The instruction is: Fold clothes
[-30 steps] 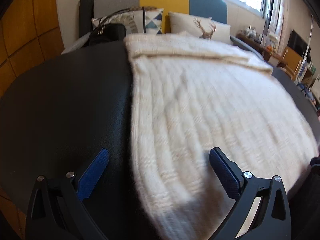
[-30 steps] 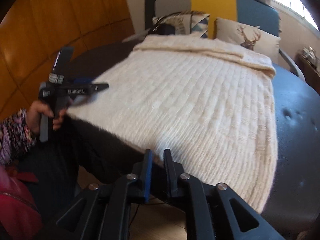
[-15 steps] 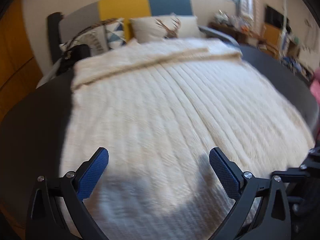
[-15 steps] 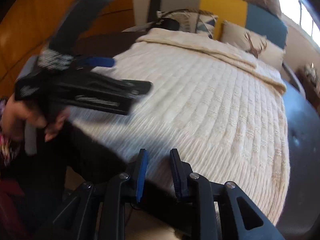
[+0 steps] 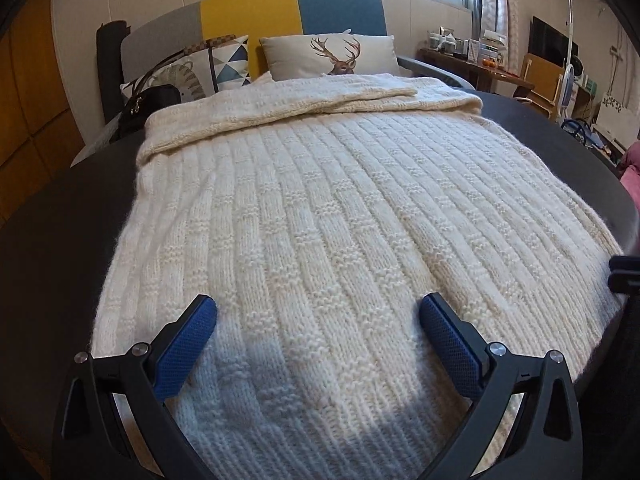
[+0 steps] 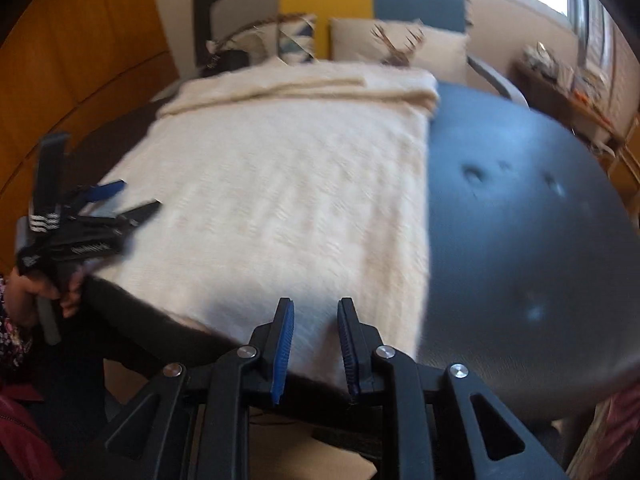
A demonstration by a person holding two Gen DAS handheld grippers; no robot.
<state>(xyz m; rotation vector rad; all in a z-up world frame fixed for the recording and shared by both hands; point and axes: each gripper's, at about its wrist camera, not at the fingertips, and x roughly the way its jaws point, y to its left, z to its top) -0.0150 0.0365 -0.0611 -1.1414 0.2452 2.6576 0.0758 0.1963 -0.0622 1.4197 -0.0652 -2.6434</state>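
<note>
A cream ribbed knit garment [image 5: 320, 220] lies flat on a dark round table [image 5: 60, 220], its far end folded over near the sofa. My left gripper [image 5: 318, 312] is open and empty, hovering over the garment's near hem. In the right wrist view the garment [image 6: 288, 184] fills the middle. My right gripper [image 6: 314, 312] has its jaws slightly apart and empty, at the garment's near edge. The left gripper [image 6: 132, 204] shows there at the left edge of the garment.
A sofa [image 5: 288, 12] with a deer cushion [image 5: 332, 56] and a patterned cushion [image 5: 192, 68] stands behind the table. A black handbag [image 5: 148, 108] sits at the table's far left. Bare dark tabletop [image 6: 520, 220] lies right of the garment. Wooden panels are at left.
My left gripper has swung right from the garment's left edge to over its middle near hem. My right gripper's jaws have parted a little and it has shifted right along the near edge.
</note>
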